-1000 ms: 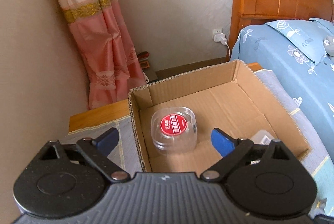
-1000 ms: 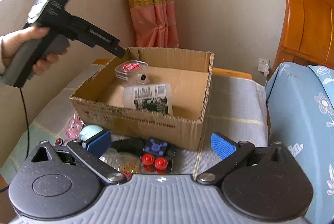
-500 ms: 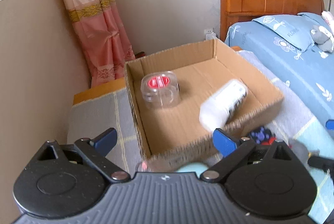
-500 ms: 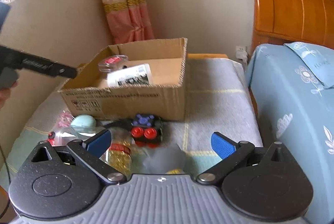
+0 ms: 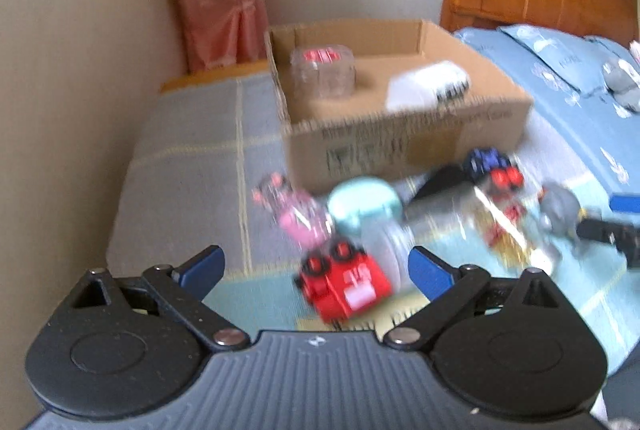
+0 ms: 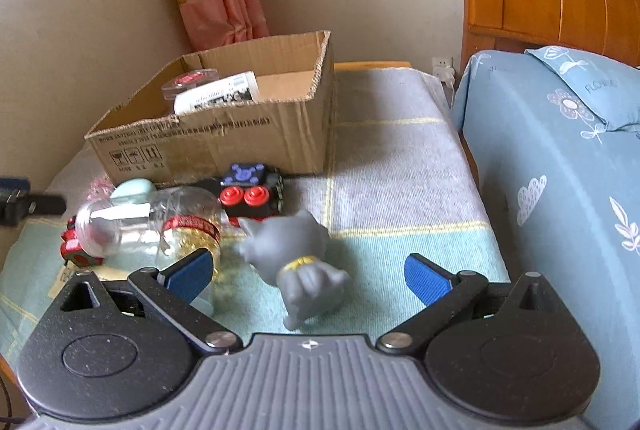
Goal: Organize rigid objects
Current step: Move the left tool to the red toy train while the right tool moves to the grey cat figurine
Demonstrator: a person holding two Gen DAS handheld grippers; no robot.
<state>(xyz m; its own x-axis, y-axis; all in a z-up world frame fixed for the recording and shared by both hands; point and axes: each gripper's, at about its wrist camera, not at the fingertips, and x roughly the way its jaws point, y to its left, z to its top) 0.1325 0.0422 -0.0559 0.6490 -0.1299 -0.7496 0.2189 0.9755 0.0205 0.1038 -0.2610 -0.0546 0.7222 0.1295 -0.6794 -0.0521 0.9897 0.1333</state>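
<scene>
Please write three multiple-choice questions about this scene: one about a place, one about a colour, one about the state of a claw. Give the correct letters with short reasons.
1. Where does the grey cat figure lie?
A. in the cardboard box
B. on the cloth outside the box
C. on the bed

2. What colour is the toy car nearest the left claw?
A. red
B. green
C. white

3. How is the right claw?
A. shut on the figure
B. open, holding nothing
C. shut on a jar

Answers: 1 B, it lies in front of the cardboard box; 2 A, its body is red; 3 B, its fingers stand apart around the figure.
</scene>
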